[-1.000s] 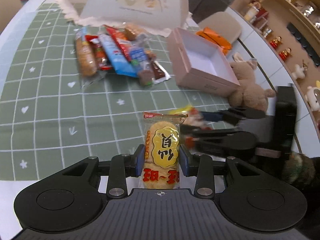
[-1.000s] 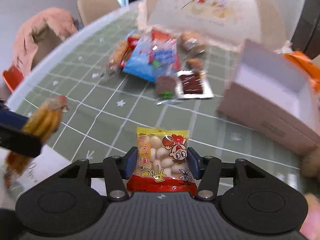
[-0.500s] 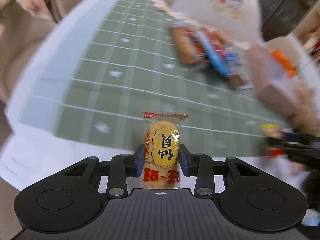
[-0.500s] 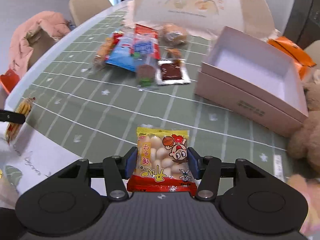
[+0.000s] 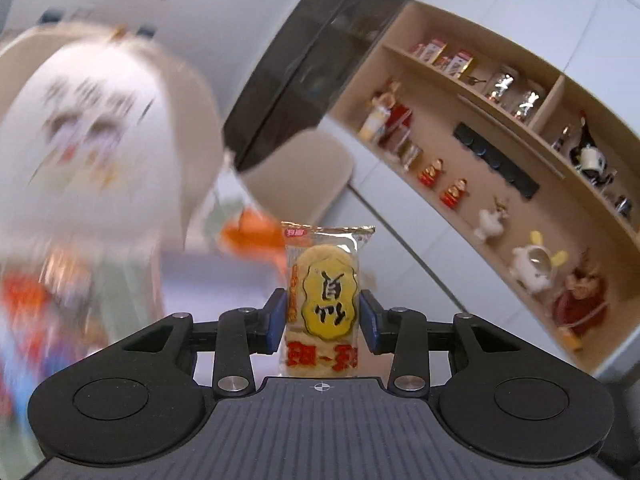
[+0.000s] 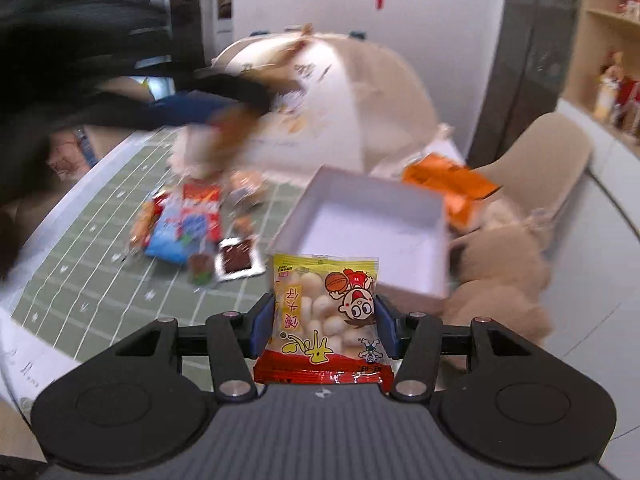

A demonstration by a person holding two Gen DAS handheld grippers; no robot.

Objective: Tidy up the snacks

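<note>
Yellow wrapping fills both sets of tongs, each snack held upright by its sides so it can drop flat into a container. The left gripper (image 5: 323, 316) has a rice cracker packet (image 5: 323, 300) between its blue pads; its jaws have just been opening, and a sliver of gap shows on the right side, so I judge this grip is slackening rather than firm. The right gripper (image 6: 325, 326) is clenched on a packet of small round biscuits (image 6: 326, 320), carried just short of the open pink box (image 6: 360, 204), which looks like the intended home. Other snacks (image 6: 184, 224) lie heaped on the green checked tablecloth (image 6: 100, 280), well apart from the box, still unsorted.
</note>
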